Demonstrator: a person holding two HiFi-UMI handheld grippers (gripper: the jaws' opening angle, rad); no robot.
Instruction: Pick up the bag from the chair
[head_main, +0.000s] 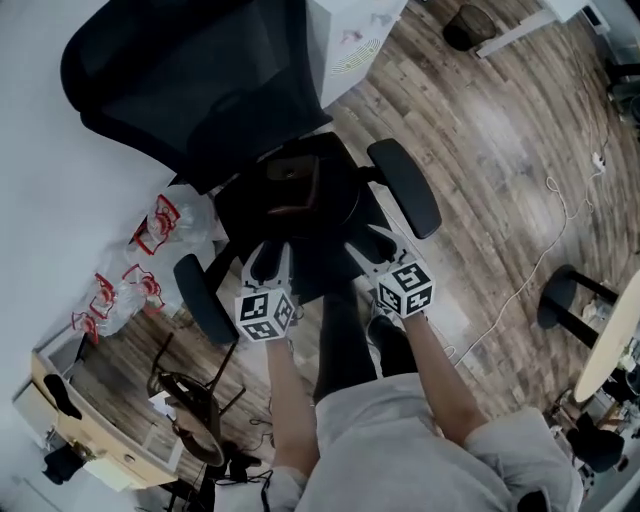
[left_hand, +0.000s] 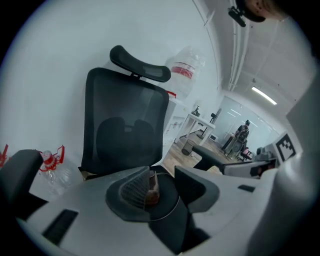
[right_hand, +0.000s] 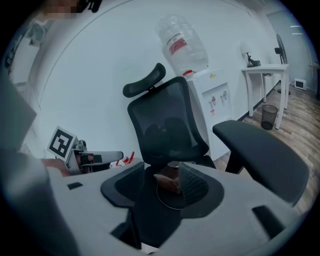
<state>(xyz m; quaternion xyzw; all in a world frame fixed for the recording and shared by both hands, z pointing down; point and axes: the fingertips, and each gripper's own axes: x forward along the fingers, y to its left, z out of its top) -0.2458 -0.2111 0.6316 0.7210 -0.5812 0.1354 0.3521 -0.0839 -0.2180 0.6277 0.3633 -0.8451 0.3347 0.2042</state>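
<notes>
Holding the left tool (head_main: 268, 262) and the right tool (head_main: 380, 250) side by side above the front edge of the black chair (head_main: 180, 90) — both with jaws spread apart, gripping nothing. Showing the dark bag (head_main: 295, 190), brown-trimmed, lying mid-seat between the armrests — beyond both tools, touching neither.

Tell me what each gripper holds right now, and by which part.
Nothing is held. The left gripper and right gripper both have jaws apart and empty; the brown bag lies on the chair ahead.
</notes>
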